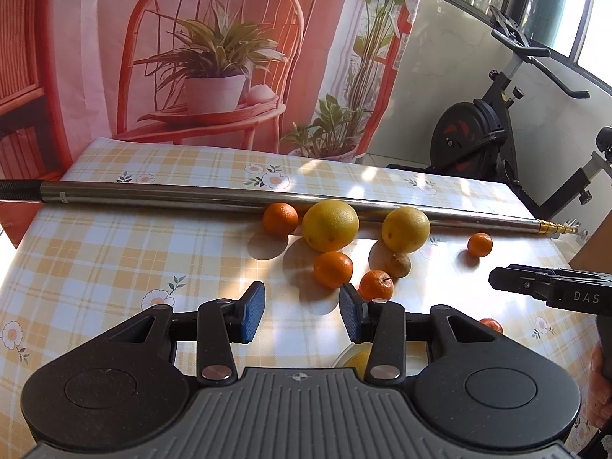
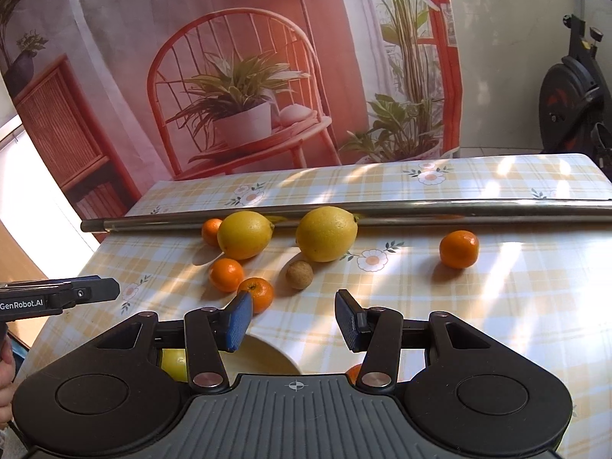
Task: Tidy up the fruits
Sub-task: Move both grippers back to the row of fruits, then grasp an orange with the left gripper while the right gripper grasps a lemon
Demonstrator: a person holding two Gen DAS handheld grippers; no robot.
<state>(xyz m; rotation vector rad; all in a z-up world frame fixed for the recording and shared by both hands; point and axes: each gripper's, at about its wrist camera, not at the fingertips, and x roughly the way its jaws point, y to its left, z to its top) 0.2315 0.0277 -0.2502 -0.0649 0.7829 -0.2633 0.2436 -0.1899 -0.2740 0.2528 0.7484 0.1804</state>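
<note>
Right wrist view: two lemons (image 2: 290, 235) and several tangerines (image 2: 458, 249) are scattered on the checked tablecloth (image 2: 516, 306) along a metal rod (image 2: 382, 210), while one lemon already lies in a pale bowl (image 2: 267, 355) under the right gripper (image 2: 292, 319). Both that gripper and the left gripper (image 1: 302, 315) are held partly open and empty above the cloth. A reach seems in hand; the nearest tangerine (image 2: 257, 293) would next need to be straddled and closed on.

Glossy checked tablecloth (image 2: 497, 306); shiny smooth metal pole (image 2: 420, 208); dimpled lemons (image 2: 326, 234); matt black plastic grippers with ribbed blue pads (image 2: 239, 321)
</note>
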